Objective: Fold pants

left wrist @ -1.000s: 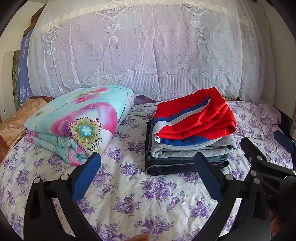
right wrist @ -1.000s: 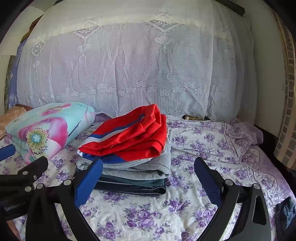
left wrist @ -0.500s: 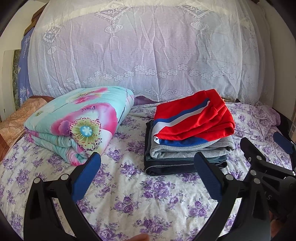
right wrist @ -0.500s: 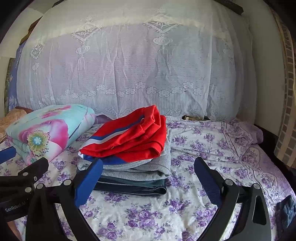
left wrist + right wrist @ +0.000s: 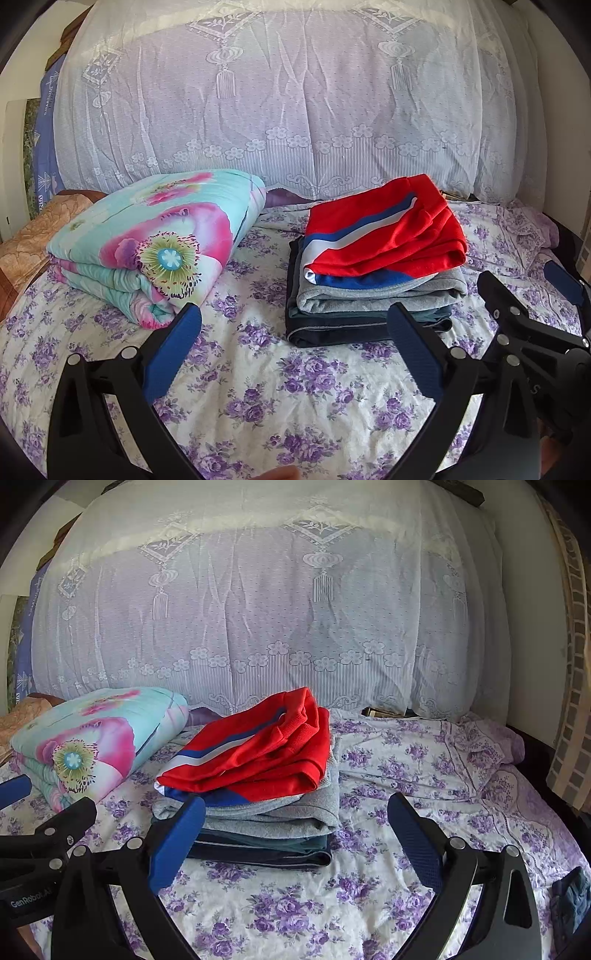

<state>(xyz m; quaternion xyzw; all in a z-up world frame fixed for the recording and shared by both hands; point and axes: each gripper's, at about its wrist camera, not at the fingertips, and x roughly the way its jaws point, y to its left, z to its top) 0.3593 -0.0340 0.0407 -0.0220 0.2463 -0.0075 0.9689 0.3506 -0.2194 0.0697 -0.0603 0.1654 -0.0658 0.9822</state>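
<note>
Folded turquoise-and-pink floral quilt (image 5: 147,243) lies at left on the purple-flowered bedsheet (image 5: 258,387). Left gripper (image 5: 295,332) hovers with jaws wide apart, empty. Red pants with blue-and-white stripe (image 5: 384,236) top the stack of folded grey and dark garments (image 5: 369,306) mid-bed. Right gripper (image 5: 295,819) likewise spread wide, holding nothing.

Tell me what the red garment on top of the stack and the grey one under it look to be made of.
Red garment: looks like smooth synthetic sportswear knit, a faint mesh texture near its upper edge, with blue and white stripes; possibly polyester. Grey garment: appears a thicker, matte, heathered knit like cotton sweatshirt fleece, judging by its speckled surface and soft rounded folds. Neither fibre can be confirmed from sight.
</note>
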